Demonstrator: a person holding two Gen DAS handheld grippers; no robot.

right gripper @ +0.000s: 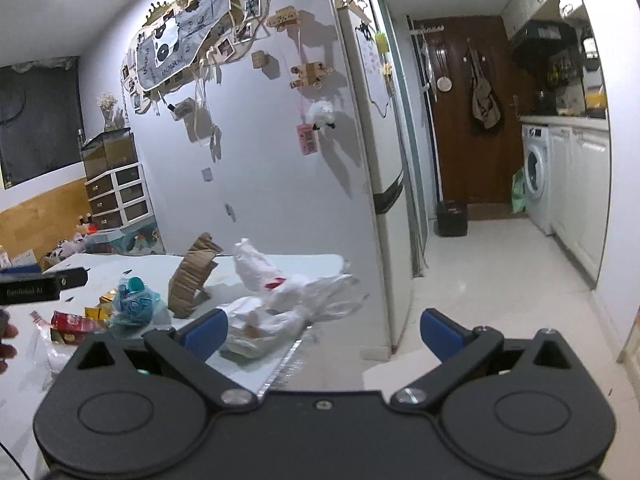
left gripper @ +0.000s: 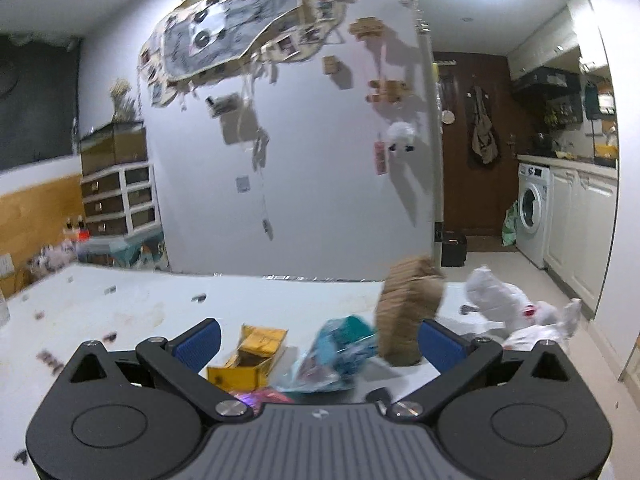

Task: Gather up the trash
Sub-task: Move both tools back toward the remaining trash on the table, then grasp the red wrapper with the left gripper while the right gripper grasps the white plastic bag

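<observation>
Left gripper (left gripper: 320, 340) wide open, empty; right gripper (right gripper: 322, 330) wide open, empty. Trash sits on white table (left gripper: 132, 304), lower centre of frame: one yellow open carton (left gripper: 252, 358), one teal plastic wrapper (left gripper: 340, 346), one curled brown corrugated cardboard strip (left gripper: 408, 312) standing roughly upright, white crumpled plastic bags (left gripper: 508, 304) at right. Only right view shows one red packet (right gripper: 74, 323) and the fridge side (right gripper: 380, 120).

Scattered trash lies on a white table (right gripper: 280, 258): a curled strip of brown corrugated cardboard (right gripper: 192, 276) stands on edge, with a crumpled white plastic bag (right gripper: 288, 300) just to its right. To its left lie a crumpled blue-and-clear plastic wrapper (left gripper: 340, 350), an open yellow carton (left gripper: 252, 356) and a red packet (right gripper: 74, 324).
</observation>
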